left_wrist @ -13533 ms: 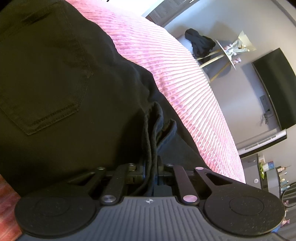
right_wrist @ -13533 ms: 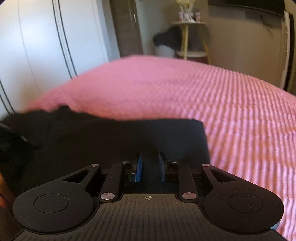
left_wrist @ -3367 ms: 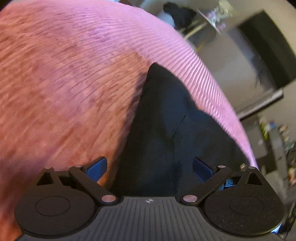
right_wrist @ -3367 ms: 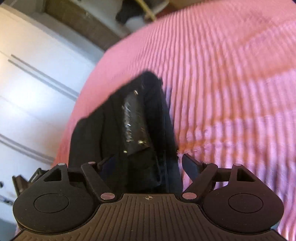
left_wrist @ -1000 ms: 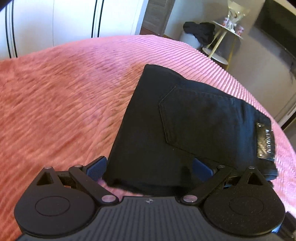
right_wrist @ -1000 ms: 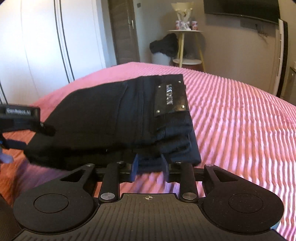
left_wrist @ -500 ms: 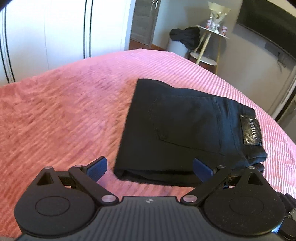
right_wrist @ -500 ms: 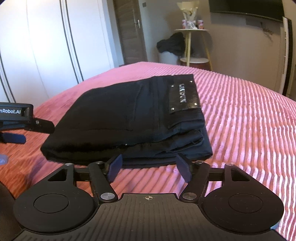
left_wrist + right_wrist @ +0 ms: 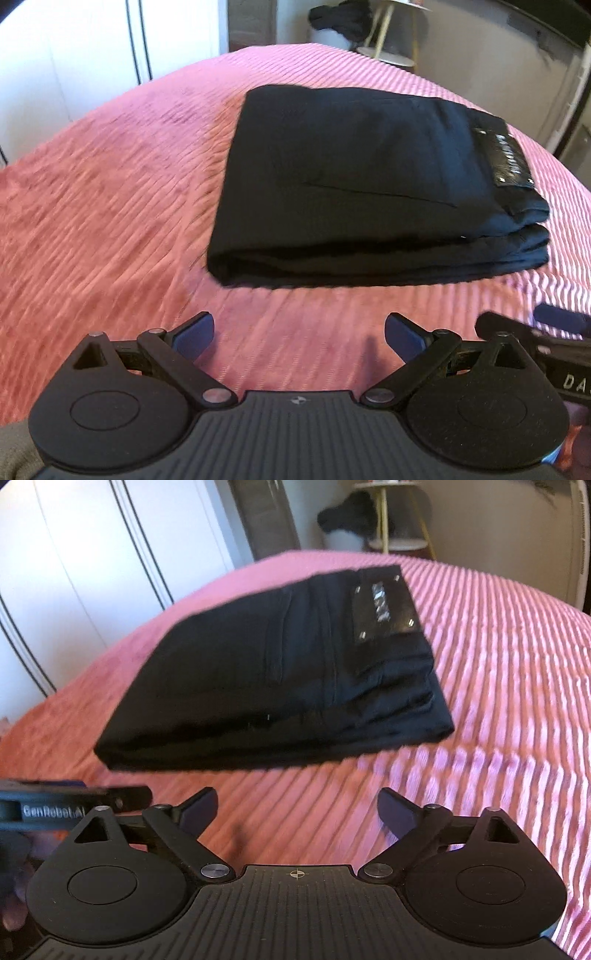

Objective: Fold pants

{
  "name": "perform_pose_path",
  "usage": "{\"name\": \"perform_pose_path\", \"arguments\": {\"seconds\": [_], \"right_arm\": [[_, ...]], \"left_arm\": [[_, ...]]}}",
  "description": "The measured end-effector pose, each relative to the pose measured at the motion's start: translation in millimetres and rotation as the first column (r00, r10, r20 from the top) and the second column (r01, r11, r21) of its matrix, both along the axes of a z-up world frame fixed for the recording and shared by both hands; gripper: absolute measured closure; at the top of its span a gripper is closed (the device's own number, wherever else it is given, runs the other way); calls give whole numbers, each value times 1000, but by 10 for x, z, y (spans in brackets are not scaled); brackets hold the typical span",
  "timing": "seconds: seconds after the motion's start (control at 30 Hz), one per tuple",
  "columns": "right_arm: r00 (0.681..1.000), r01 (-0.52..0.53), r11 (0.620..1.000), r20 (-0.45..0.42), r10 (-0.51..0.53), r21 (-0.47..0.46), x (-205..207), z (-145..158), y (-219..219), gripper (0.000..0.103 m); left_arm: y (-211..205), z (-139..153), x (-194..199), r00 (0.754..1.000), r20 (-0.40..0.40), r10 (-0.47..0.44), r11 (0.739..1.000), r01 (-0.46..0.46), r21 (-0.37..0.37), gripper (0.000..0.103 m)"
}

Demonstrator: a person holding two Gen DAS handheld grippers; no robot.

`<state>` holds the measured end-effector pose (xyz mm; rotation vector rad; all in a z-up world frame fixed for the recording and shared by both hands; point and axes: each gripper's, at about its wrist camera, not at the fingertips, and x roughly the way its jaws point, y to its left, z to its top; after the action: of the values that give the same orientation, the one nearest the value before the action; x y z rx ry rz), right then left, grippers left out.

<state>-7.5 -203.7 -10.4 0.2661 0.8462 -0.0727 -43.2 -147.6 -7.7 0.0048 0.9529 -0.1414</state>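
While both grippers sit back on the bare pink bedspread (image 9: 110, 206), the black pants (image 9: 369, 184) lie folded in a flat stacked rectangle at centre frame. Long axis runs left to right in the left wrist view; the labelled waistband end (image 9: 511, 162) points right, layered edges facing the camera. Left gripper (image 9: 297, 334) fingers stand wide apart, empty. Right gripper (image 9: 297, 810) fingers have just been opening, nothing between them.
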Motion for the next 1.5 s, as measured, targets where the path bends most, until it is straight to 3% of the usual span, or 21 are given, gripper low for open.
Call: {"name": "perform_pose_path", "arguments": {"seconds": [0.07,0.17,0.33,1.5], "right_arm": [[1000,21,1000,-6,-21,-13,1,6,33,2],[998,44,993,-28,-47,-108,0,41,136,0],[999,9,979,-44,-18,-203,-7,71,207,0],[998,24,974,-48,-36,-225,0,93,160,0]], "left_arm": [[72,-50,49,999,-25,25,999,-26,-30,4],[108,-109,87,997,-62,35,997,-39,-70,4],[15,-108,49,998,-65,0,1000,-1,-14,4],[-34,-140,47,998,-68,7,999,-4,43,4]]}}
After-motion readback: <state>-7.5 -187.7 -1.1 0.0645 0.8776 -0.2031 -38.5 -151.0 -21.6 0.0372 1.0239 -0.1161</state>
